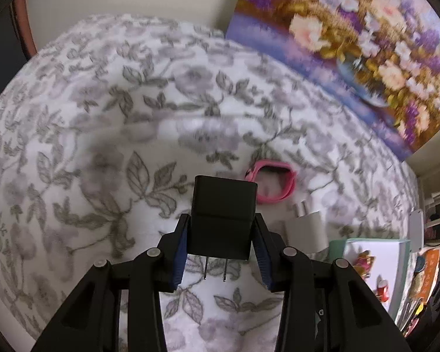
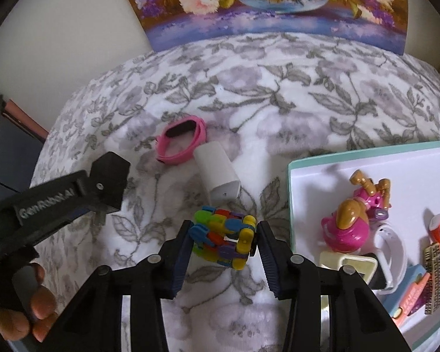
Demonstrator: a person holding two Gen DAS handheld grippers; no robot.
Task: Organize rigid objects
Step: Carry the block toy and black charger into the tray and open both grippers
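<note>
My left gripper (image 1: 221,236) is shut on a black charger plug (image 1: 223,217), prongs pointing down, held above the floral bedspread (image 1: 102,135); the plug also shows in the right wrist view (image 2: 110,177). My right gripper (image 2: 223,240) has its jaws around a multicoloured block cube (image 2: 223,236); the left finger touches it, the right is close. A pink wristband (image 2: 181,140) and a white charger (image 2: 217,174) lie just beyond. In the left wrist view the wristband (image 1: 274,186) and white charger (image 1: 306,224) lie right of the plug.
A white tray with a teal rim (image 2: 366,158) sits at the right, holding a pink toy dog (image 2: 352,220), a white watch band, a small can and other bits. A flower painting (image 2: 264,3) leans against the wall behind the bed.
</note>
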